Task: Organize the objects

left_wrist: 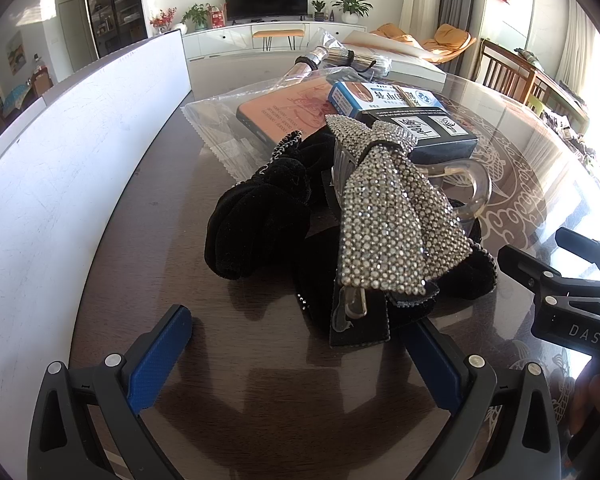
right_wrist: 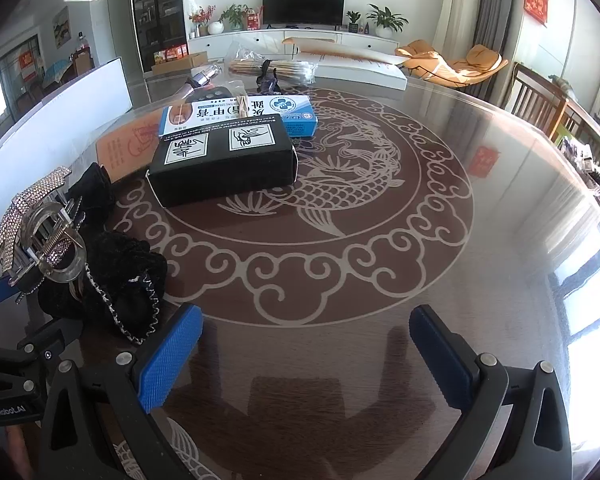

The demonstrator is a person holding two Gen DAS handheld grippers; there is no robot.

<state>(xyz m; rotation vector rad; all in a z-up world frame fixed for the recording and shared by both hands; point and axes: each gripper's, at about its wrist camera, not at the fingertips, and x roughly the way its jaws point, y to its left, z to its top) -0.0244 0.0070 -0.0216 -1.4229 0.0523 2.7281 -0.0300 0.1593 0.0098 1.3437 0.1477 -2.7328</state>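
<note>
Left claw (left_wrist: 296, 356): jaws wide apart, holding nothing, low over the desk (right_wrist: 500, 240); its blue pads (left_wrist: 158, 356) flank the near end of the heap.
Right claw (right_wrist: 306, 360): jaws also spread, empty, facing bare patterned desk; nothing lies between its pads.
Hair clip (left_wrist: 384, 216): a clear plastic claw clip with a rhinestone bow, lying on top of the black velvet scrunchies (left_wrist: 260, 220), straight ahead of the left claw and just beyond its tips.
Long axis: the bow runs roughly away from the left claw, leaning slightly right, so it lies along the claw's line of sight, not across it.
Seen from the right: the clip (right_wrist: 48, 236) and scrunchies (right_wrist: 120, 280) sit off the right claw's left side, outside its jaws.
Nearer hand: the left, by my judgement; the right would have to swing left to reach.
Boxes: a black box (right_wrist: 224, 160) rests against a blue and white box (right_wrist: 236, 114), behind the heap.
Further back: an orange packet (left_wrist: 284, 116) in a clear bag, a bundle of sticks (right_wrist: 276, 66) at the far edge.
White board (left_wrist: 60, 140): stands along the left of the desk.
Next move, a guess: the left claw moves forward and closes across the clip's narrow width.
</note>
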